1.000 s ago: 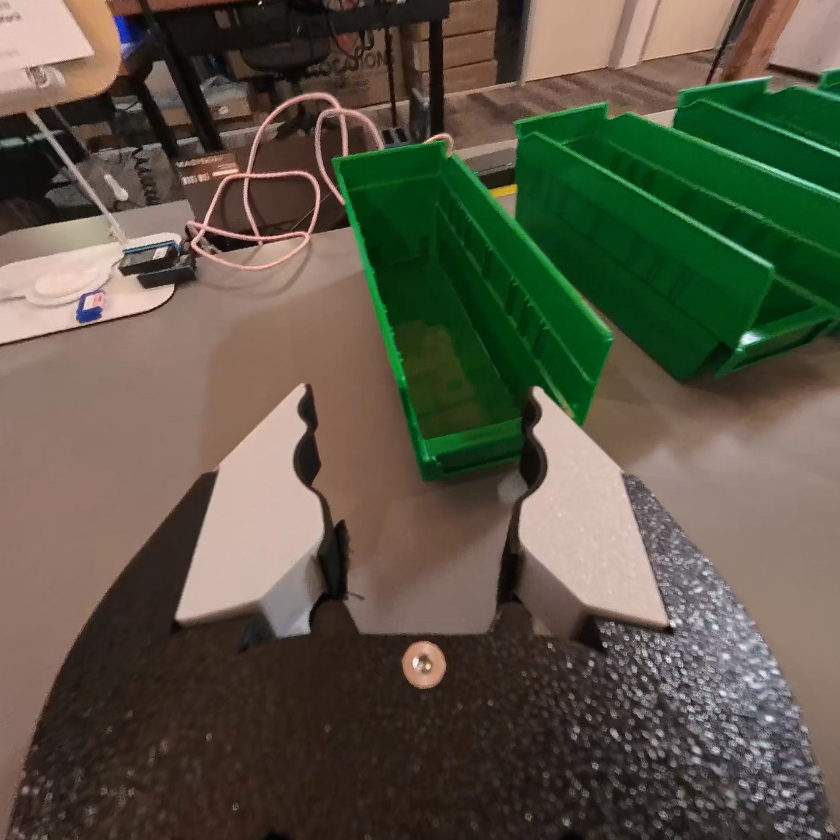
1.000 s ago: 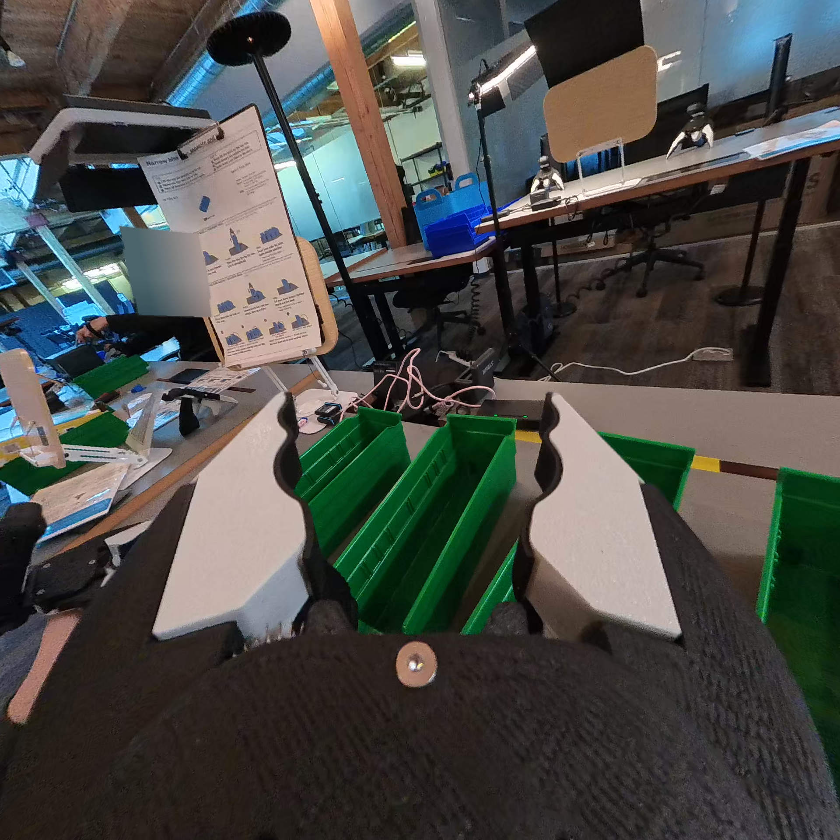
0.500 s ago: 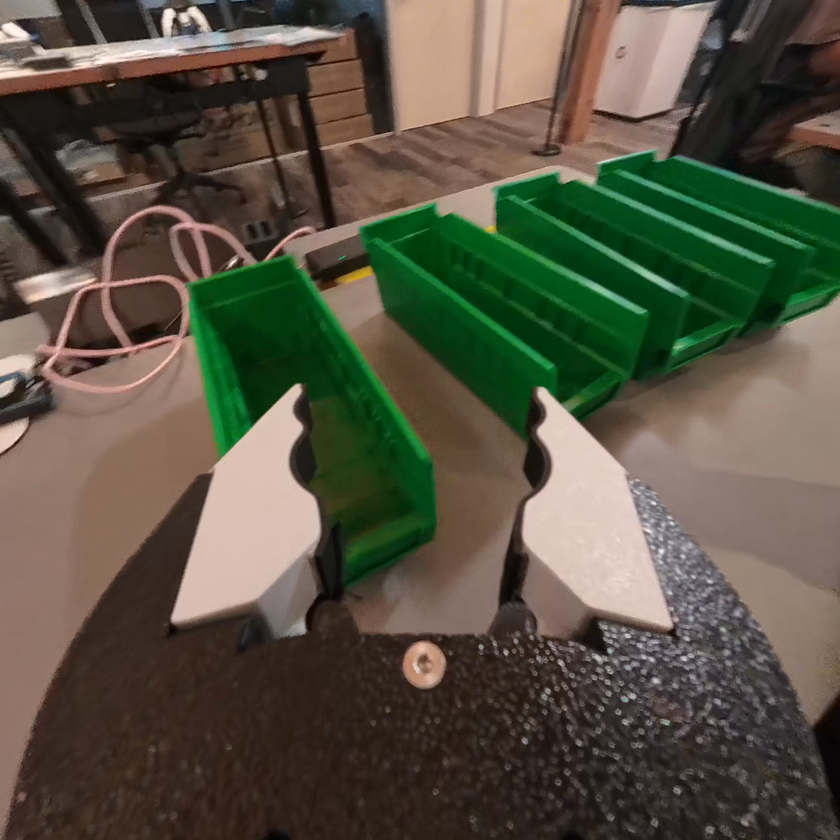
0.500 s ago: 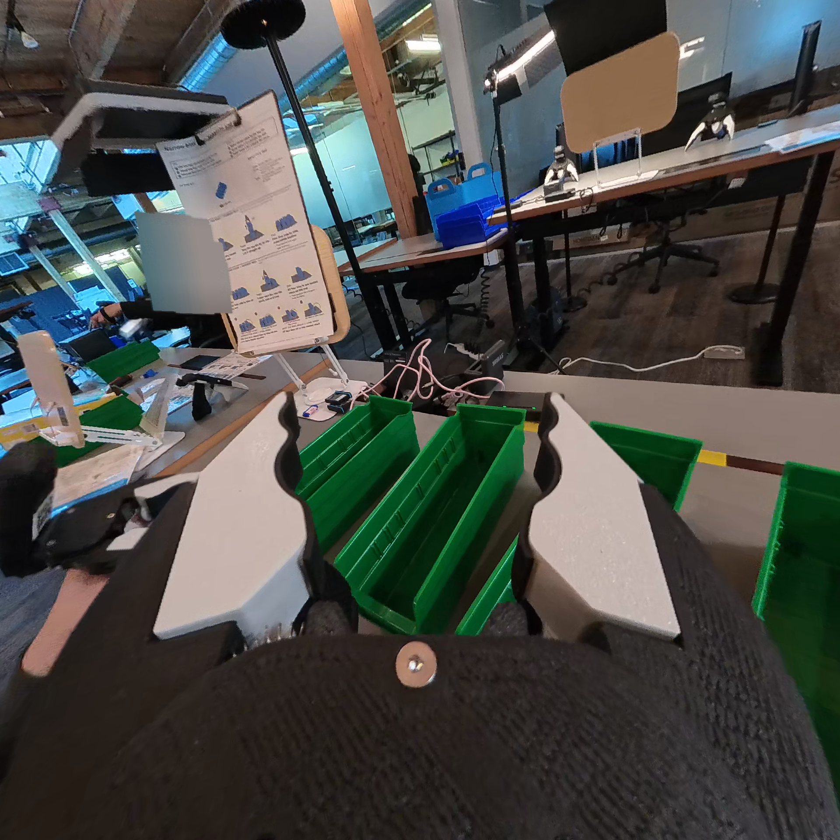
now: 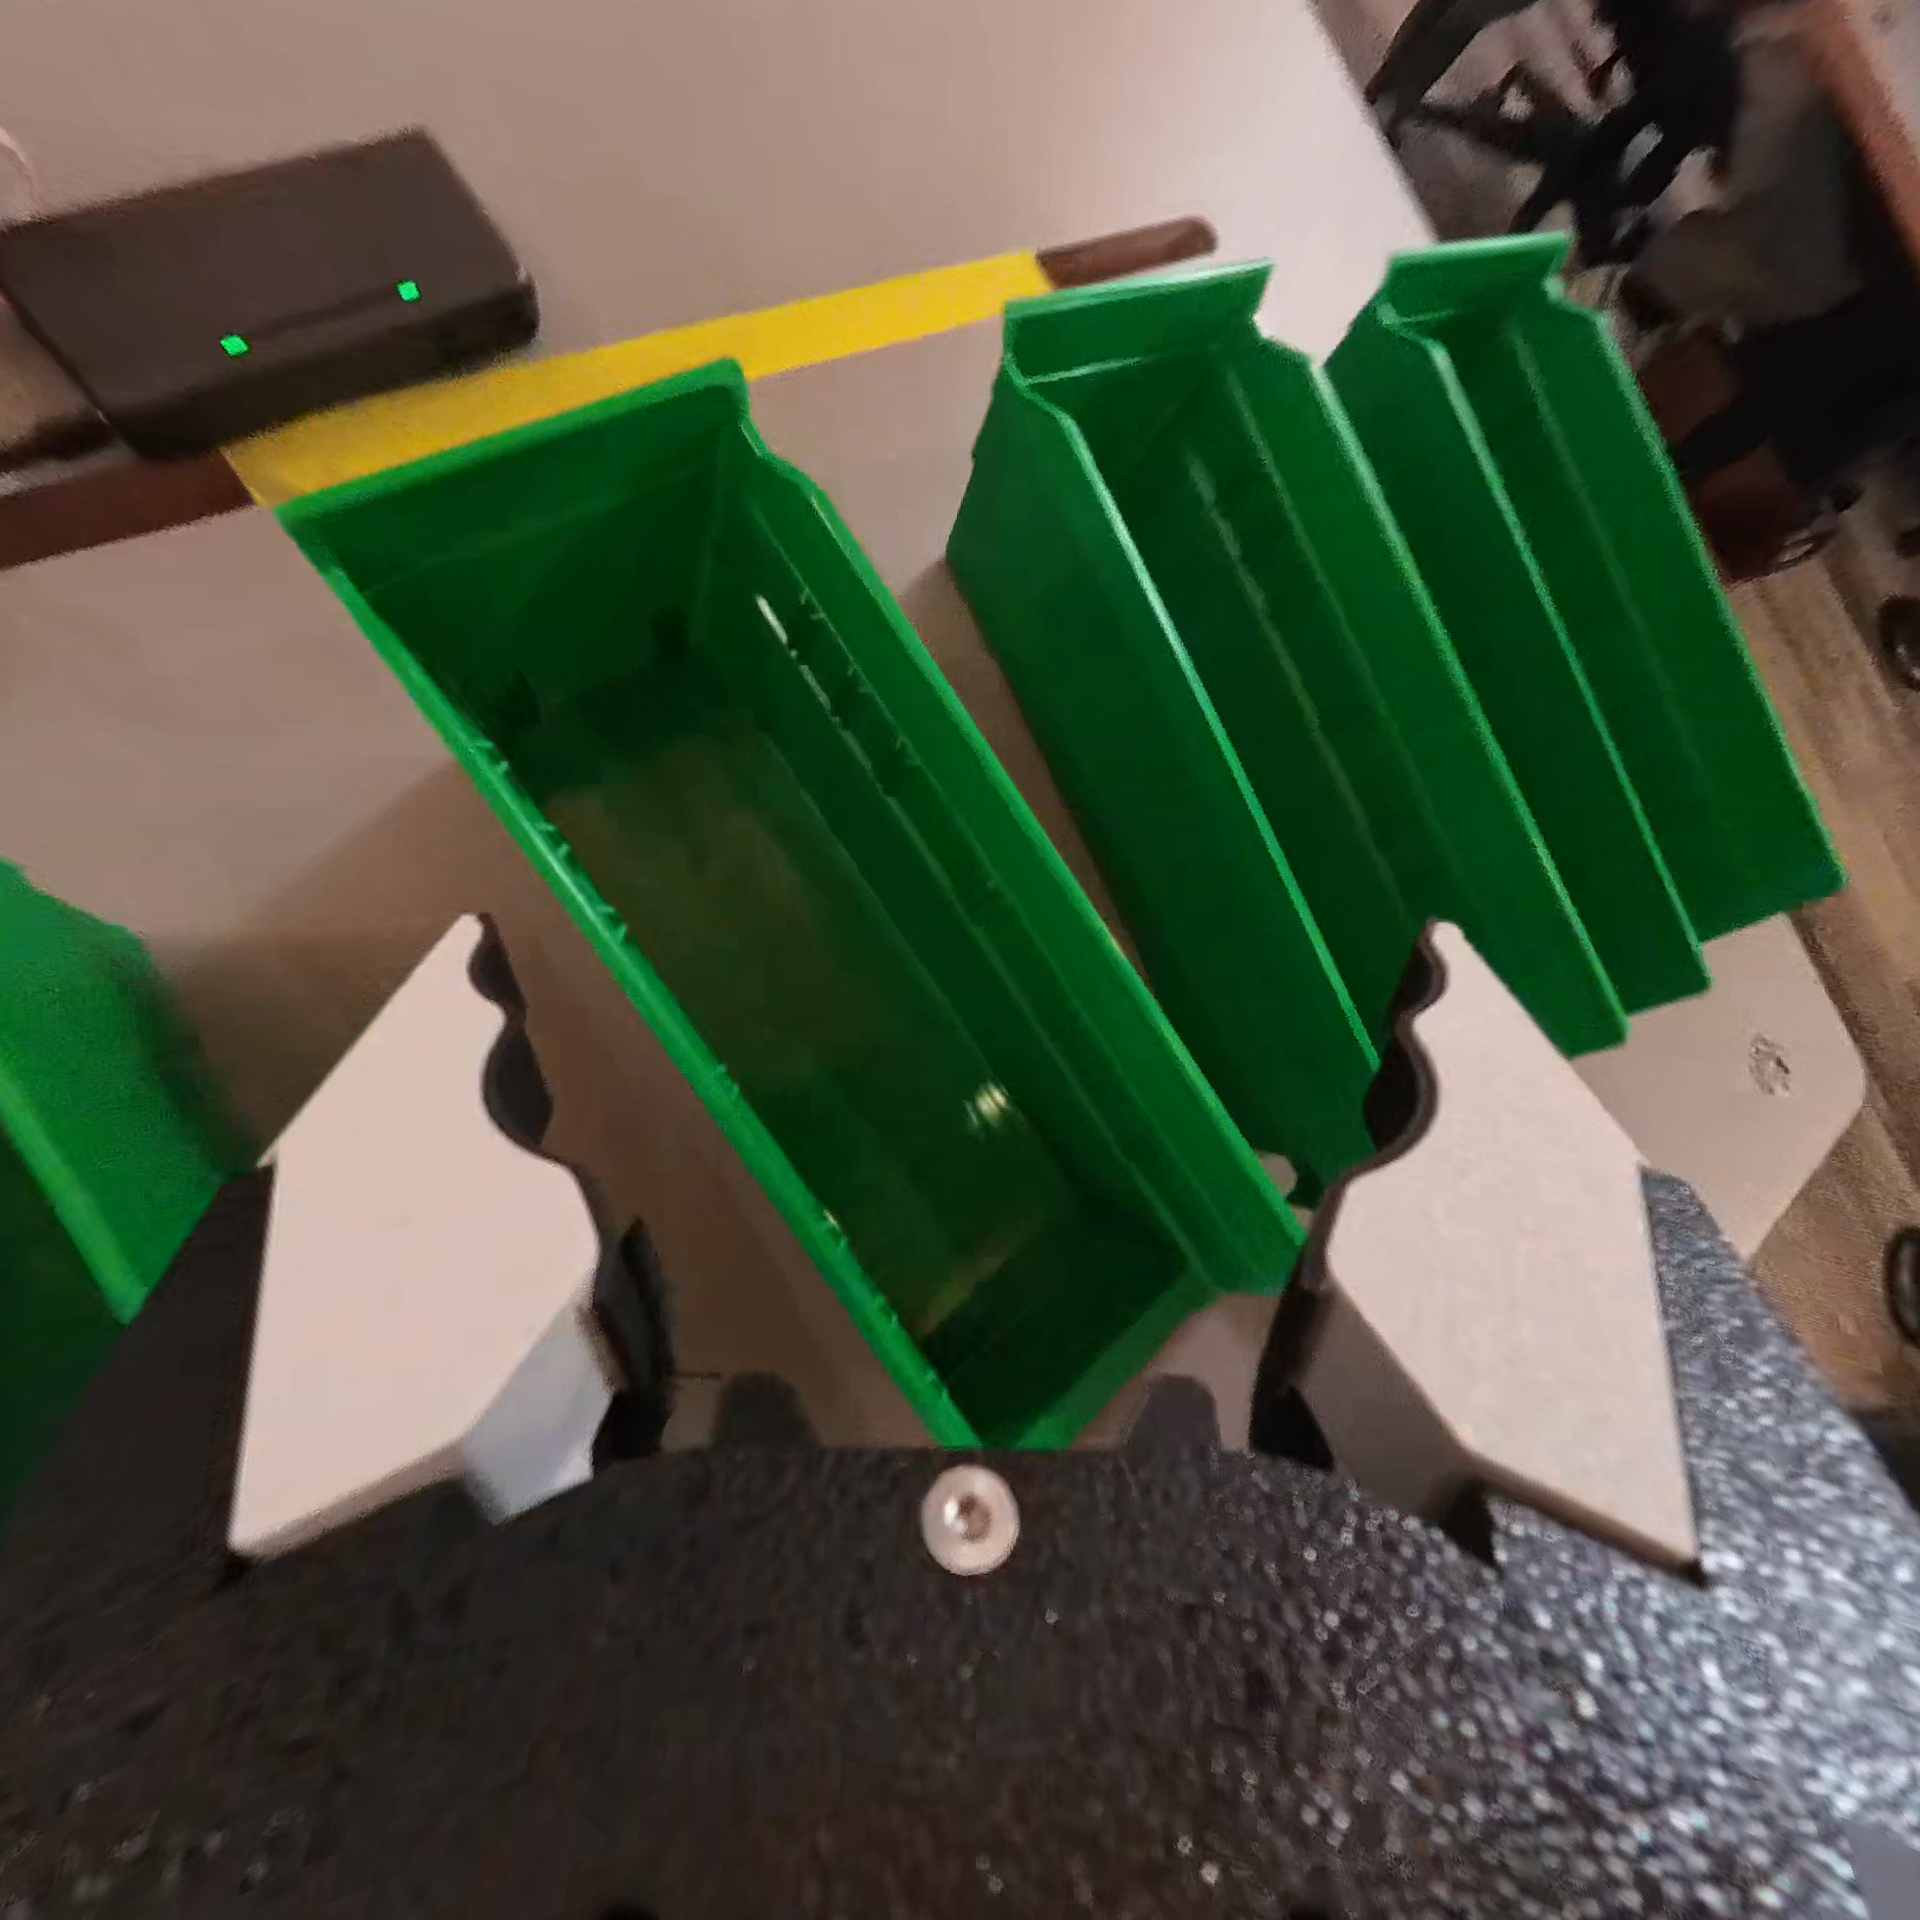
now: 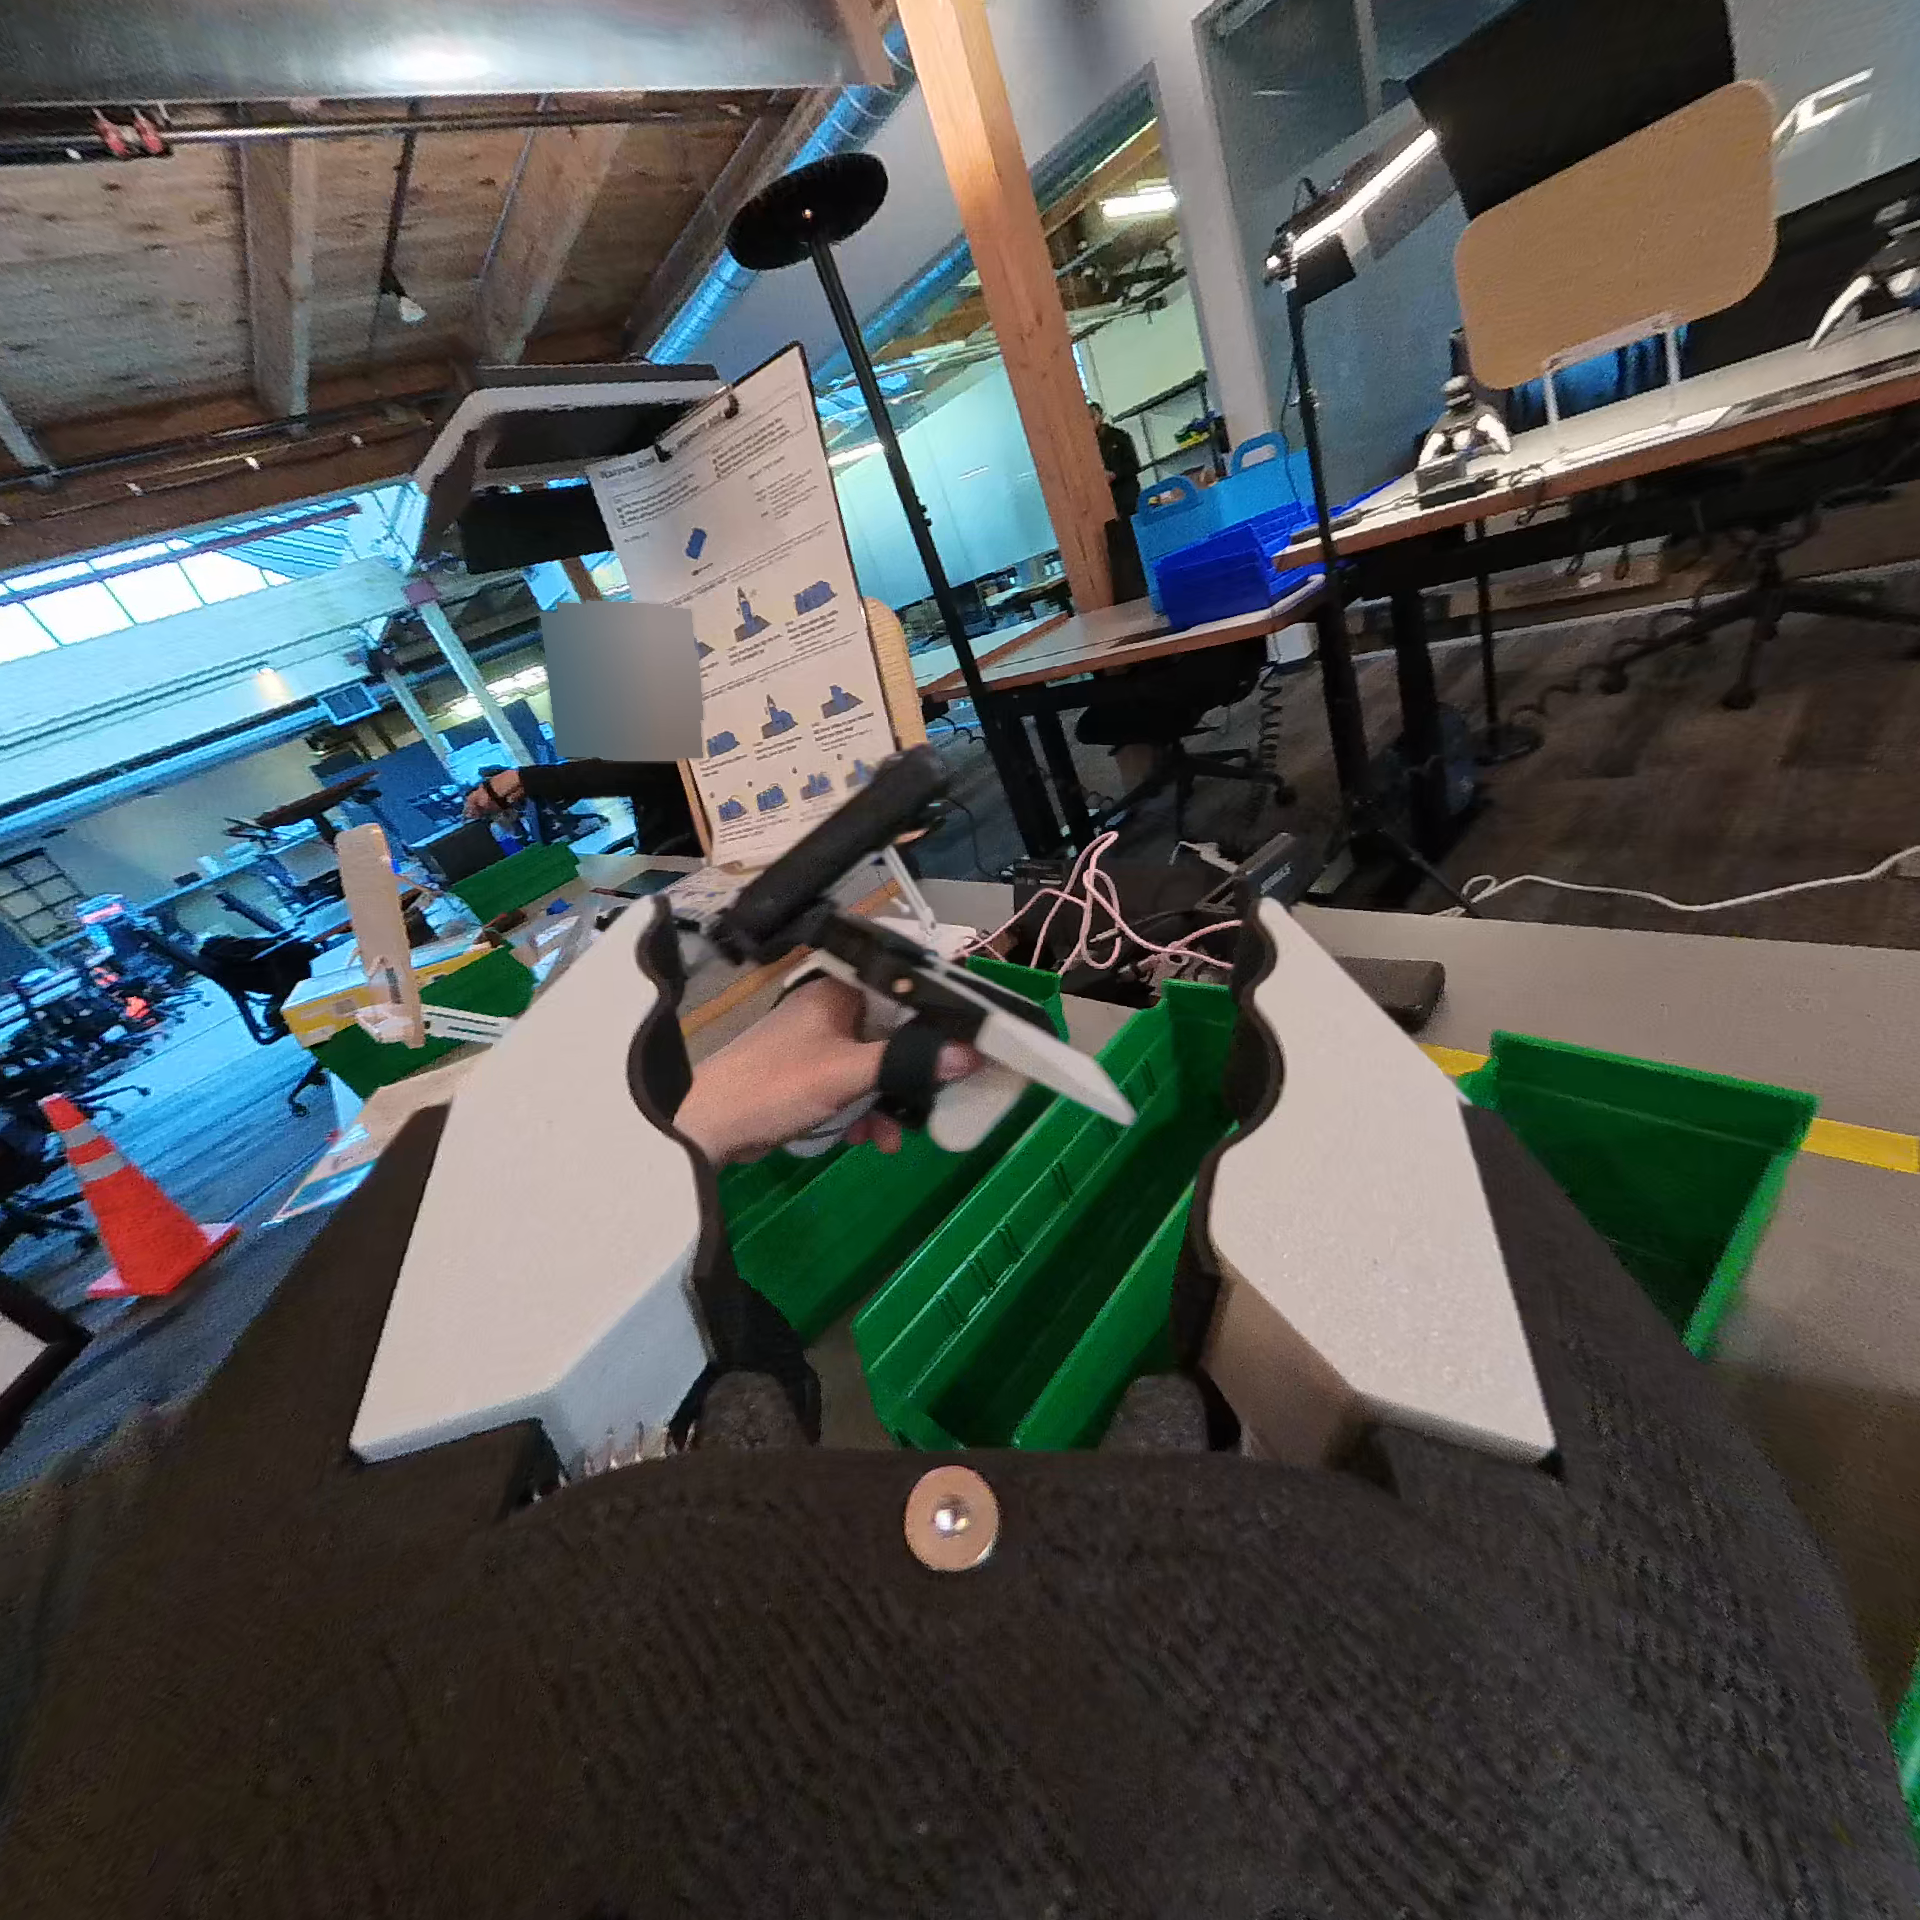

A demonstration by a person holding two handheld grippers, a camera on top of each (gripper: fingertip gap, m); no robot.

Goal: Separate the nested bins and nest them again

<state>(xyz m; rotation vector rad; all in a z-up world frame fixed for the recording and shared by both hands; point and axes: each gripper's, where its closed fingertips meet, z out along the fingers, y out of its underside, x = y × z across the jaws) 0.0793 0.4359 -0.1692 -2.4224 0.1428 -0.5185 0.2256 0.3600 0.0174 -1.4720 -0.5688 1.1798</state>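
Several long green bins stand side by side, separate, on the grey table. In the left wrist view my left gripper (image 5: 956,930) is open and empty, tilted down over one bin (image 5: 810,935), whose near end lies between the fingers. Two more bins (image 5: 1174,748) (image 5: 1621,665) lie to its right and a part of another (image 5: 73,1091) at the left edge. My right gripper (image 6: 956,914) is open and empty, held above the near ends of the bins (image 6: 1039,1247) (image 6: 1662,1174). The left gripper (image 6: 1044,1117), in a hand (image 6: 779,1081), shows ahead over the bins.
A black box with green lights (image 5: 260,301) and a yellow tape strip (image 5: 644,384) lie at the table's far edge. Pink cables (image 6: 1081,914), an instruction sheet on a stand (image 6: 748,623), other desks, a person and an orange cone (image 6: 135,1216) are beyond.
My left gripper has swung right from the leftmost bin and tipped down over the neighbouring one, coming into the right wrist view. My right gripper has stayed open, the view shifting slightly.
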